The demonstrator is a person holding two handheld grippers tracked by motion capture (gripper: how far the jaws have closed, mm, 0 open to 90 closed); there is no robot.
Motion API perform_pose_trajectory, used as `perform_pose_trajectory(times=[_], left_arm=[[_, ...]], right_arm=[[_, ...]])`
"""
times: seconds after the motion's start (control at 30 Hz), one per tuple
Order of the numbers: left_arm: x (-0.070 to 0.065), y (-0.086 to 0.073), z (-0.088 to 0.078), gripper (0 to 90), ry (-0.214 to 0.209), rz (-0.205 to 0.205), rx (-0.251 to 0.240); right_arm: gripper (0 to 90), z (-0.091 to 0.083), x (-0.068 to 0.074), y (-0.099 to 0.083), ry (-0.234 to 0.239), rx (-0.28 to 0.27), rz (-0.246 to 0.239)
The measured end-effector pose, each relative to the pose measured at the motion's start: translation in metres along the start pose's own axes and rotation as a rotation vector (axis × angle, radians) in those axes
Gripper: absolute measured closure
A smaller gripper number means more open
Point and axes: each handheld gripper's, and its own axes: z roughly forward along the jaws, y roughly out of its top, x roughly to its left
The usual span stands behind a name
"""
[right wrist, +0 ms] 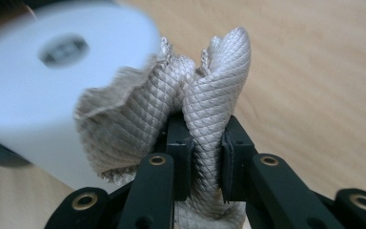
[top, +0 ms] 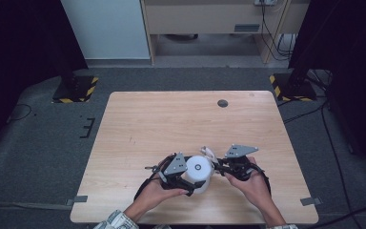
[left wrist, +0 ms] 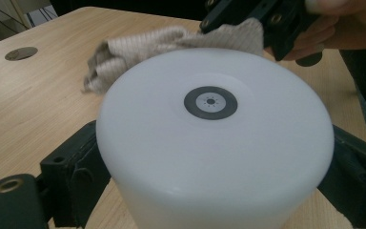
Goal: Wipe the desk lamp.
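Observation:
A white cylinder [top: 199, 172] with a grey ring mark on its flat end lies near the table's front edge, end face up toward the camera. My left gripper [top: 187, 183] is shut on the cylinder [left wrist: 214, 138], one black jaw pressing each side of it. My right gripper [right wrist: 205, 152] is shut on a bunched beige cloth [right wrist: 205, 95] with a diamond weave. The cloth [left wrist: 171, 43] rests against the far side of the cylinder [right wrist: 43, 71]. In the high view the right gripper [top: 218, 164] sits just right of the cylinder with the cloth [top: 208, 152] sticking up.
The wooden table [top: 171, 119] has a round grey cable hole [top: 222, 103] at the back. Both of the person's hands come in from the front edge. Dark stands with yellow-black striped feet [top: 76, 88] sit on the floor behind the table.

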Motion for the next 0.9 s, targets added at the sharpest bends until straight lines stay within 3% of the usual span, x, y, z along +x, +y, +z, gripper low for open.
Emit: perform_pose_trajectory(times=[0.13, 0.2, 0.27, 0.37, 0.5, 0.53, 0.57, 0.63, 0.77, 0.87, 0.9], left_arm=[[0.0, 0.0, 0.0, 7.4, 0.001, 0.0, 0.002], [-0.001, 0.0, 0.0, 7.4, 0.001, 0.001, 0.002], [0.0, 0.0, 0.0, 7.4, 0.001, 0.001, 0.003], [0.0, 0.0, 0.0, 7.5, 0.0, 0.002, 0.003], [0.0, 0.001, 0.0, 7.5, -0.003, 0.003, 0.004], [0.0, 0.001, 0.0, 7.4, -0.006, 0.005, 0.005], [-0.001, 0.001, 0.0, 7.5, -0.006, 0.005, 0.005], [-0.001, 0.001, 0.0, 7.4, -0.006, 0.004, 0.005], [-0.001, 0.001, 0.0, 7.4, -0.003, 0.002, 0.005], [-0.001, 0.0, 0.0, 7.4, -0.002, 0.0, 0.004], [-0.001, 0.001, 0.001, 7.4, -0.004, 0.0, 0.002]], right_arm=[[77.3, 0.002, -0.003, -0.004, 0.027, 0.015, 0.019], [77.2, 0.013, -0.005, -0.012, 0.024, 0.113, 0.019], [77.4, 0.017, -0.005, -0.015, 0.014, 0.145, 0.013], [77.4, 0.017, -0.005, -0.015, 0.018, 0.149, 0.017], [77.5, 0.012, -0.004, -0.012, 0.018, 0.105, 0.017], [77.5, 0.004, -0.003, -0.005, 0.025, 0.028, 0.019], [77.5, 0.0, -0.003, -0.003, 0.031, -0.012, 0.021], [77.4, -0.003, -0.002, -0.001, 0.036, -0.042, 0.023], [77.3, 0.004, -0.005, -0.006, 0.045, 0.021, 0.038], [77.4, 0.018, -0.005, -0.018, 0.018, 0.153, 0.019], [77.5, 0.018, -0.005, -0.018, 0.017, 0.153, 0.017]])
